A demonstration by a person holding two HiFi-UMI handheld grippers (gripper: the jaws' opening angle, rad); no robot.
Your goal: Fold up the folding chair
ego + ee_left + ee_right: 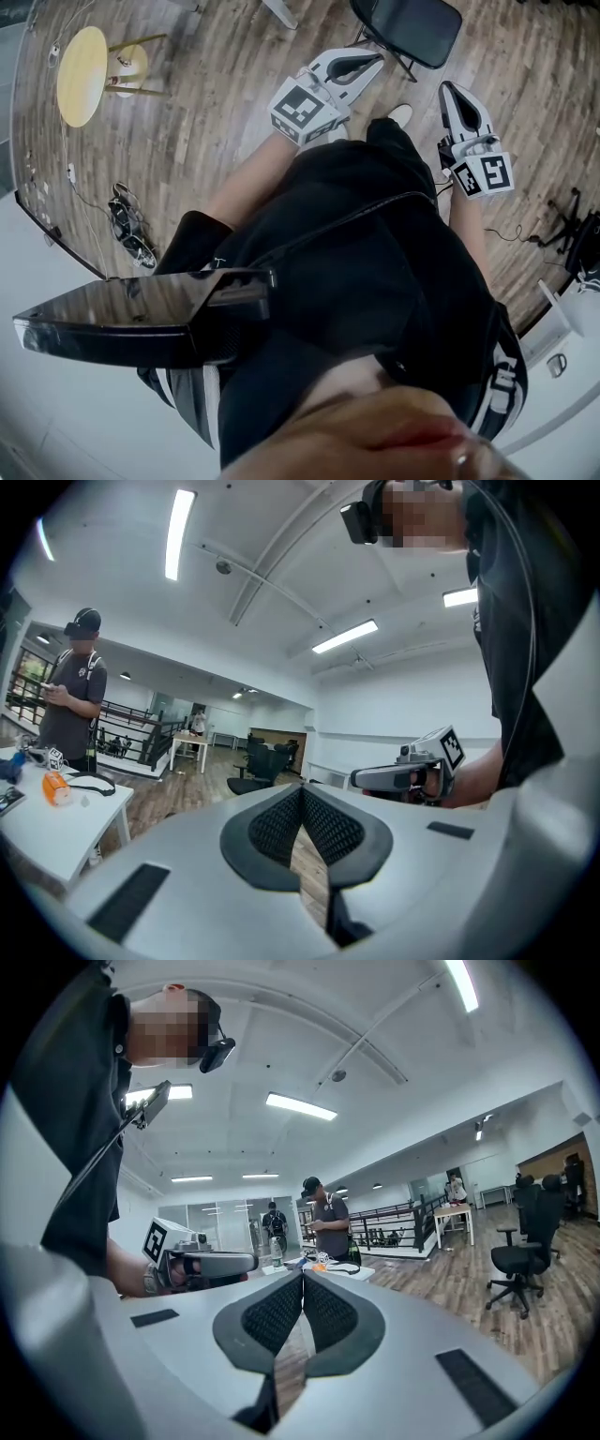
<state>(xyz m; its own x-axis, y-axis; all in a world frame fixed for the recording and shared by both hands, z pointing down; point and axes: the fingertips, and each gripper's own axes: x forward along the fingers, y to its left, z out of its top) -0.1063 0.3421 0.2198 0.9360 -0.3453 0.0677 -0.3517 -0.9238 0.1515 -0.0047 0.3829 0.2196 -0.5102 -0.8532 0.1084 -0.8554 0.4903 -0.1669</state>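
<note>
Head view steeply down, gripper views level

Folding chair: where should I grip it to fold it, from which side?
Probably the folding chair by its seat's near edge, from your side: the seat lies flat, that edge toward you, so lifting it should fold it up. The left gripper and right gripper are shut; open them first.

The left gripper (373,63), upper middle of the head view, has its jaws together, holding nothing. The right gripper (450,90), upper right, is the same.
</note>
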